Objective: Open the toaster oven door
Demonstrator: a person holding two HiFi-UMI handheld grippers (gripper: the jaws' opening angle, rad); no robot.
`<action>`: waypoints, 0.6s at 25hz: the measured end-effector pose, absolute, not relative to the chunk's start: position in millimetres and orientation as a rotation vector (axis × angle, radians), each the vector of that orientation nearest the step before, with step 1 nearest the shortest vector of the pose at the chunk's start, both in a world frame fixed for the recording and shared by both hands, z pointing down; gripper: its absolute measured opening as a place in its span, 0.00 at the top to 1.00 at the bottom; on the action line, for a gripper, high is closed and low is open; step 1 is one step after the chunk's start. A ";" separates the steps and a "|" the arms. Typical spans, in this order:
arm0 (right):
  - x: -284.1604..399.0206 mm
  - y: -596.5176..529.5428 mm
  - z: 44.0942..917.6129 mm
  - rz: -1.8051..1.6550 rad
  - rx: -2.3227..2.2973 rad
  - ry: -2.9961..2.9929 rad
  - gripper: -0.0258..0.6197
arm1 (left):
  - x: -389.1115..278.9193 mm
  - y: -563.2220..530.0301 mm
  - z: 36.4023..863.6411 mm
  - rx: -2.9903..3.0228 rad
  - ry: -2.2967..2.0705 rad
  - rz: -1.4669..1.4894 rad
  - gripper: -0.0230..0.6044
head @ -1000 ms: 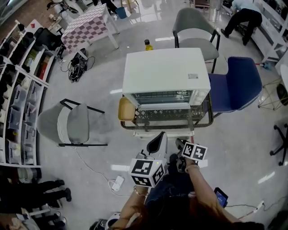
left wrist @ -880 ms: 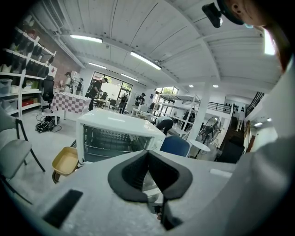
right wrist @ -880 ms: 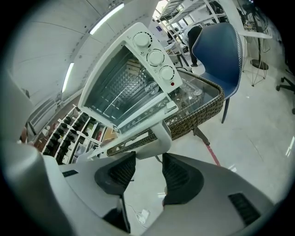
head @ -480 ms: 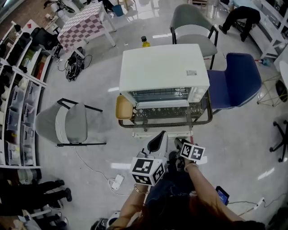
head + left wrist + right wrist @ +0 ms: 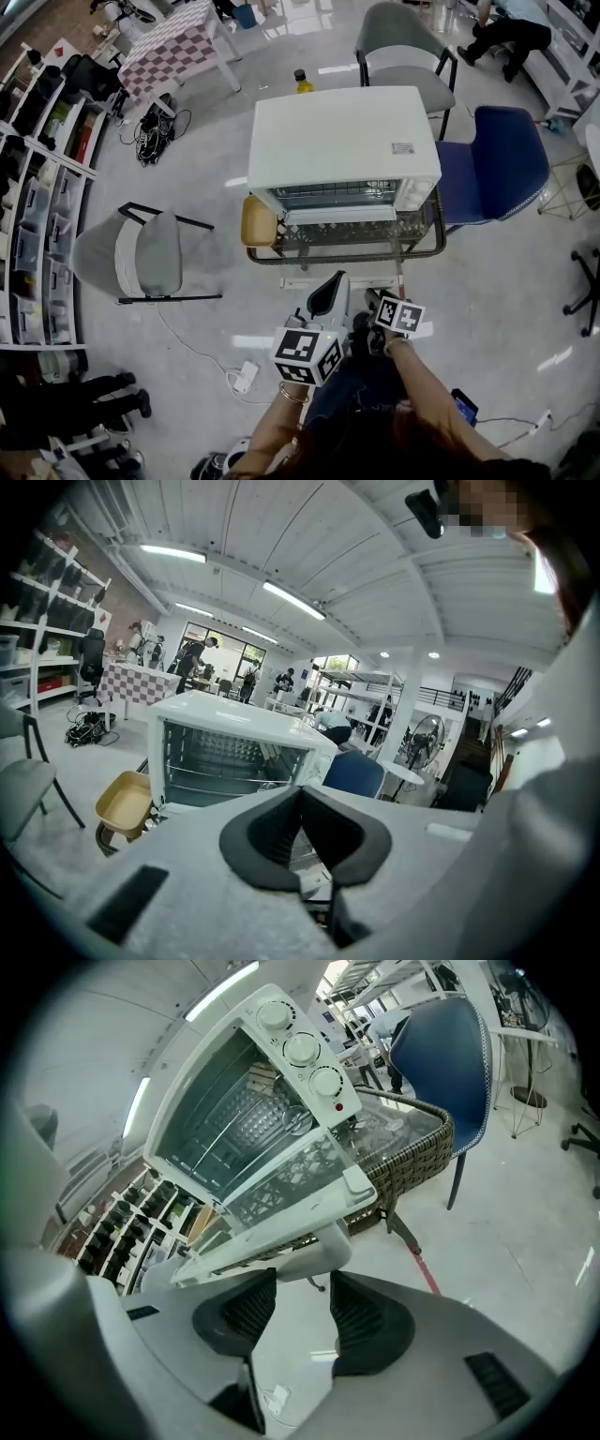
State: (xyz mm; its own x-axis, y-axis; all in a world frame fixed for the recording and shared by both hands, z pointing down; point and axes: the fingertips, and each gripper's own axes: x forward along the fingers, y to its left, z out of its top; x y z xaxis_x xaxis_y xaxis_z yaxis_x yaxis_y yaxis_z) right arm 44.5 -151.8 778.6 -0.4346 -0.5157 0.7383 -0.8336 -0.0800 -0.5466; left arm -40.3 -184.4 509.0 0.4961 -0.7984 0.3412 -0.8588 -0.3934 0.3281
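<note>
Right tongs [image 5: 300, 1296] are gaping wide, empty, tips just below the handle [image 5: 315, 1252]; left tongs [image 5: 302, 806] are sitting closed, empty. Door [image 5: 281, 1187] is lying down nearly level at frame centre, exposing the oven [image 5: 342, 136]. Opening is appearing complete; only withdrawal is remaining.

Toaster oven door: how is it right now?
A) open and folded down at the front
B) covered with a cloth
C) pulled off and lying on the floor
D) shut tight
A: in the right gripper view the toaster oven door lies folded down in front of the toaster oven, so you can see straight in to the wire rack.
</note>
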 end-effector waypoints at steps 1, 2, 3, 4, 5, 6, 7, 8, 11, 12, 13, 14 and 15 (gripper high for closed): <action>44.6 -152.0 781.5 1.518 1.463 -1.896 0.69 | -40.1 -185.1 510.7 2.283 -1.364 0.177 0.94; 44.7 -152.1 784.0 1.516 1.460 -1.893 0.69 | -39.8 -185.5 512.2 2.282 -1.361 0.176 0.94; 44.8 -151.9 786.3 1.515 1.457 -1.889 0.70 | -39.4 -185.7 513.3 2.283 -1.358 0.173 0.94; 44.8 -151.5 788.6 1.514 1.453 -1.885 0.70 | -39.0 -185.9 514.4 2.284 -1.354 0.170 0.94; 44.7 -151.1 791.0 1.515 1.447 -1.882 0.70 | -38.7 -186.0 515.7 2.287 -1.352 0.169 0.94; 44.5 -150.8 793.6 1.515 1.442 -1.877 0.70 | -38.4 -186.0 517.2 2.290 -1.351 0.172 0.94; 44.3 -150.7 796.3 1.516 1.437 -1.873 0.70 | -38.3 -186.1 518.7 2.293 -1.351 0.174 0.94; 44.1 -150.7 798.9 1.518 1.432 -1.868 0.70 | -38.2 -186.3 520.0 2.294 -1.350 0.175 0.94; 43.8 -151.5 806.2 1.519 1.423 -1.855 0.70 | -38.5 -188.2 523.6 2.291 -1.351 0.175 0.94; 44.0 -151.8 808.2 1.517 1.422 -1.853 0.70 | -38.7 -188.9 524.9 2.288 -1.352 0.175 0.94; 44.3 -152.0 809.9 1.513 1.422 -1.852 0.70 | -38.9 -189.6 526.1 2.286 -1.352 0.174 0.94; 44.6 -152.2 811.4 1.510 1.420 -1.851 0.70 | -39.1 -190.1 527.2 2.283 -1.353 0.174 0.94; 44.7 -152.4 813.0 1.508 1.418 -1.851 0.70 | -39.4 -190.8 528.2 2.281 -1.352 0.175 0.94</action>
